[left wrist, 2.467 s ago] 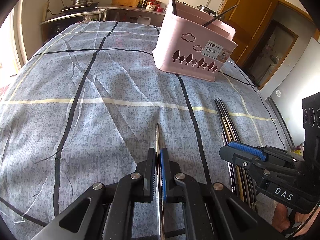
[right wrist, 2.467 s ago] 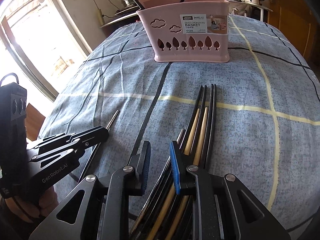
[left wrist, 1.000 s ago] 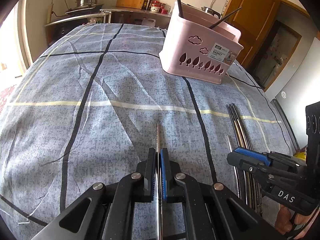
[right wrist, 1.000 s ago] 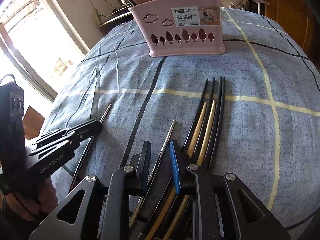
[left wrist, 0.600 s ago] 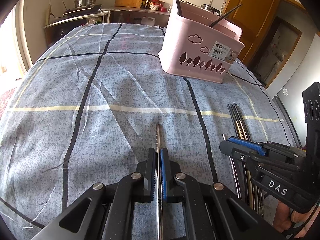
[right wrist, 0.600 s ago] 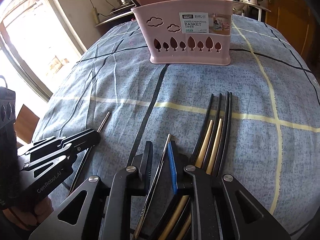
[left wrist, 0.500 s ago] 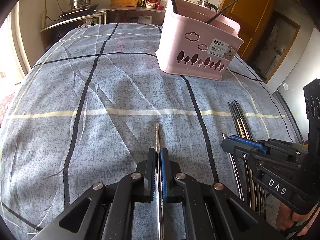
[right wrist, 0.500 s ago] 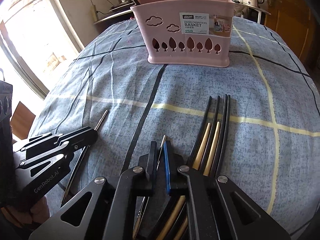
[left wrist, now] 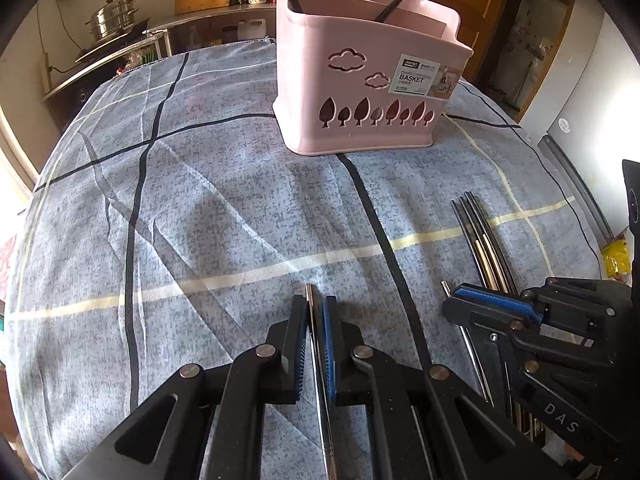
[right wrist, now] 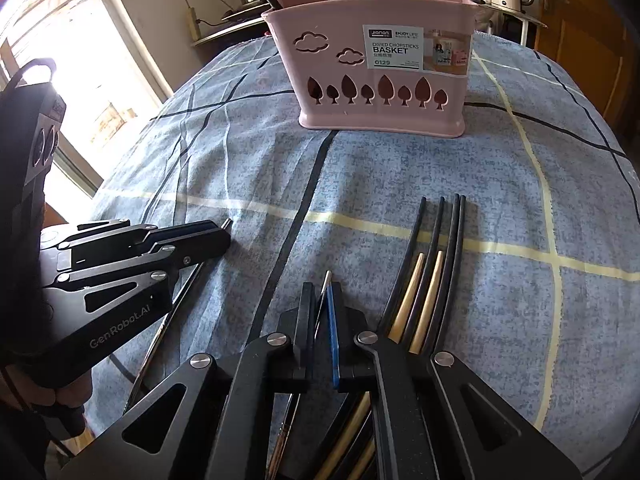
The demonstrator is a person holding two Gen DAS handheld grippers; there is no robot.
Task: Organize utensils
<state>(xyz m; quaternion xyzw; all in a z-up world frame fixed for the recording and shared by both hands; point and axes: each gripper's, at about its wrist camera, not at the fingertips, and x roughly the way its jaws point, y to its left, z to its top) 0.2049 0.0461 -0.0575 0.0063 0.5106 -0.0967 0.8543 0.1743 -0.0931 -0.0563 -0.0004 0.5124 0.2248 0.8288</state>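
Left fingers (left wrist: pixel 315 334) pinched shut on steel chopstick (left wrist: pixel 309 294), tip poking out just ahead, bottom centre of left view. Right fingers (right wrist: pixel 322 320) just closed on 2nd steel stick (right wrist: pixel 327 280), bottom centre of right view, touching black/gold bundle (right wrist: pixel 430 272). Basket (right wrist: pixel 400 92) top centre, well apart. Risks: thin smooth rod swivelling in pads on lift; dragging bundle along w/ it; tip catching basket rim.

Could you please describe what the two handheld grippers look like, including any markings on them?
Both are black, angular metal with silver rivets and blue-lined inner pads. The left gripper reads "GenRobot.AI" along its side; the right gripper reads "DAS". No sleeves show.
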